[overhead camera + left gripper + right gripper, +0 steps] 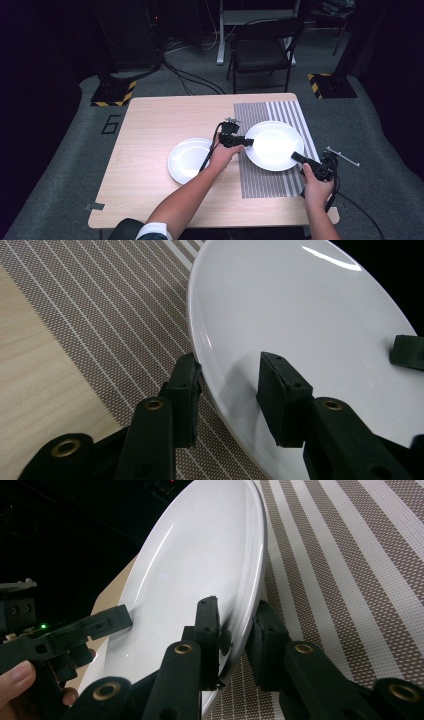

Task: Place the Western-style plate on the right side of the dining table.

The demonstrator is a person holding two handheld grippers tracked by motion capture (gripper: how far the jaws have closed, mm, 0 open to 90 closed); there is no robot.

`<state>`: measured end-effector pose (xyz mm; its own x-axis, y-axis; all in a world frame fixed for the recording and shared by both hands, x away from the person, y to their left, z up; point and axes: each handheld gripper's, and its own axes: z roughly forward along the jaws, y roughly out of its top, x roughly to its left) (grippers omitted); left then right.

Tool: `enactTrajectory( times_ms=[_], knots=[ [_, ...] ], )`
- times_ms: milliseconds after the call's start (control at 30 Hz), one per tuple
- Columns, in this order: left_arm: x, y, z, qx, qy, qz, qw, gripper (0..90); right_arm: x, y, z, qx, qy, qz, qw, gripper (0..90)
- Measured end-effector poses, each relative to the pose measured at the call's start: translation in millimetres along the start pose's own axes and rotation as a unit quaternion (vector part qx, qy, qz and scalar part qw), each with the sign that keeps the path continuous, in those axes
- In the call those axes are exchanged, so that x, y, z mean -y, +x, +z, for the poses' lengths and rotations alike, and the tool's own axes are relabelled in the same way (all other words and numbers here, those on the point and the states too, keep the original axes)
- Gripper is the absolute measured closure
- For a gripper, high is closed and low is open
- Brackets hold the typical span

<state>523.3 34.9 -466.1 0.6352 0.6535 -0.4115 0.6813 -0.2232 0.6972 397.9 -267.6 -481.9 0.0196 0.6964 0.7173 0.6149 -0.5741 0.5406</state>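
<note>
Where the striped placemat covers the right part of the wooden table, a large white plate lies on it, and both tools meet at that plate's rim. The left gripper reaches the plate's left edge; in the left gripper view its jaws stand apart, one outside the rim over the placemat, the other over the white surface of the plate, so the rim sits between them ungripped. The right gripper comes to the plate's near right edge, and in the right gripper view its jaws straddle the rim of the plate, one above and one beneath, close to it; whether they pinch it I cannot tell. The other hand shows beyond the plate there. A second, smaller white plate rests on bare wood just left of the large plate. On the grey floor left of the table a mark like the digit 6 can be read; the plates and placemat carry no legible writing.
</note>
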Motion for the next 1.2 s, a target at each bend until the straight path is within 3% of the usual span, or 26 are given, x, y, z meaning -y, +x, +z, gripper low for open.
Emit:
enactTrajectory(
  times_ms=[567, 767, 1200],
  knots=[
    [6.6, 0.0, 17.9, 0.0, 0.013, -0.01, 0.9999, 61.4, 4.6, -13.7, 2.2, 0.018, -0.001, -0.002, 0.9998, 75.8],
    [8.5, 1.0, 20.6, -0.006, 0.022, -0.003, 0.9997, 61.4, 7.2, -15.8, 4.2, 0.024, 0.003, -0.003, 0.9997, 75.2],
    [12.5, 2.3, 30.2, -0.006, 0.018, -0.01, 0.9998, 61.9, 5.8, -23.5, 8.5, 0.036, 0.004, -0.002, 0.9993, 74.8]
  ],
)
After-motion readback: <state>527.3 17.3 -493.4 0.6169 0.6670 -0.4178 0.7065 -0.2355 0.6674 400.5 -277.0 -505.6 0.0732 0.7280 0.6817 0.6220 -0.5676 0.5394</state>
